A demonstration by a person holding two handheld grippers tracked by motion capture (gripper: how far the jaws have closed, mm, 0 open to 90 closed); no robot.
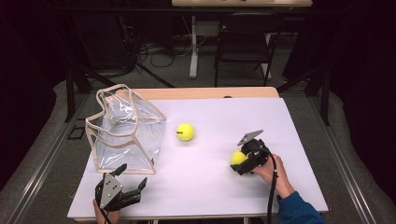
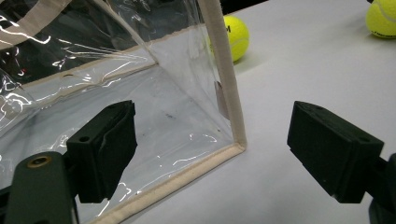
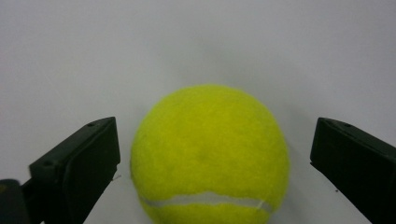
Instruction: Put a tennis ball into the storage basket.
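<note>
A yellow tennis ball [image 3: 210, 154] lies on the white table between the two black jaws of my right gripper [image 3: 217, 133], which is open, with a gap showing on each side of the ball. In the high view this ball [image 1: 237, 157] and the right gripper [image 1: 243, 163] are at the table's right. A second tennis ball [image 1: 185, 131] rests at the middle. A clear plastic bag [image 1: 126, 130] with beige trim stands at the left. My left gripper [image 1: 132, 176] is open just in front of the bag's near corner [image 2: 238, 140], holding nothing.
The white table top [image 1: 210, 191] ends close behind both hands at the front edge. Beyond the far edge are a dark chair [image 1: 245, 42] and a table leg [image 1: 193, 46]. In the left gripper view both balls [image 2: 236, 35] [image 2: 383, 18] lie past the bag.
</note>
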